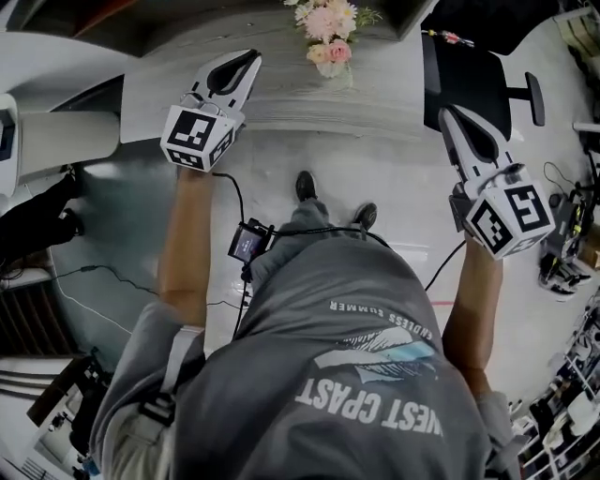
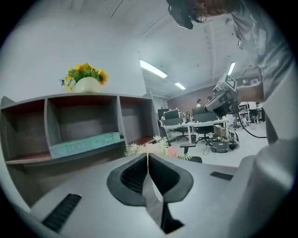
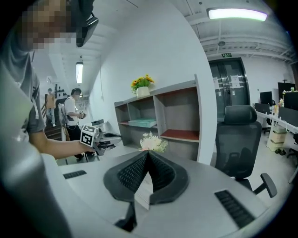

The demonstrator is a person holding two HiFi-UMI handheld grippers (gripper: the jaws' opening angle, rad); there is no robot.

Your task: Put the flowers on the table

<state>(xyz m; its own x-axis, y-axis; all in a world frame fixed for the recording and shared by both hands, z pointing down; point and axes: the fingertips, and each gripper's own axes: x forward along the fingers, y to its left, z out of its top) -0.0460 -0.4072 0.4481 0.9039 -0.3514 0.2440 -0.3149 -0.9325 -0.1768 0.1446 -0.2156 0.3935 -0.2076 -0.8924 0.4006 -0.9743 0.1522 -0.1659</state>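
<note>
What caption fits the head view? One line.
Left gripper and right gripper, both shut, face a pink bouquet on the table.

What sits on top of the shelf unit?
A white pot of yellow flowers stands on the shelf unit. The top surface behind its front edge is hidden.

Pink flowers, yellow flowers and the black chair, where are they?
pink flowers (image 1: 328,21): head view, on the blossoms.
yellow flowers (image 2: 86,72): left gripper view, on the blooms.
black chair (image 3: 238,144): right gripper view, on its backrest.
</note>
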